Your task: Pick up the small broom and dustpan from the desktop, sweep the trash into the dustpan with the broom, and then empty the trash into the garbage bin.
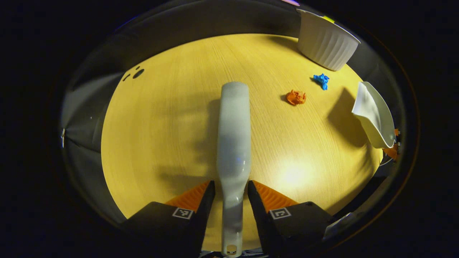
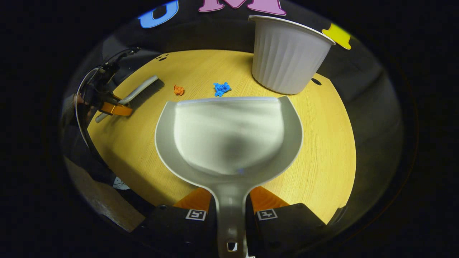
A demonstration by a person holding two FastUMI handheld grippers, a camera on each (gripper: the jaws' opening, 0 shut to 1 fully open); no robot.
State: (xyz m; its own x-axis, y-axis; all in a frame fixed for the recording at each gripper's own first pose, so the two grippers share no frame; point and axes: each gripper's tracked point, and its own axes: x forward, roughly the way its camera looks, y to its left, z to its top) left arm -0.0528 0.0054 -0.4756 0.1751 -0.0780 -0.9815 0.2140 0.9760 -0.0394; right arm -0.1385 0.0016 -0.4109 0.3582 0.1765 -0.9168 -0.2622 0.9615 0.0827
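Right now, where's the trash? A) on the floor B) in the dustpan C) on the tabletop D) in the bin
C: the orange scrap and blue scrap lie on the wooden tabletop, ahead of the dustpan, whose tray holds nothing, and beside the white ribbed bin.

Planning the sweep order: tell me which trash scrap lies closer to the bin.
The blue scrap. It lies nearer the white bin than the orange scrap, which sits farther toward the broom.
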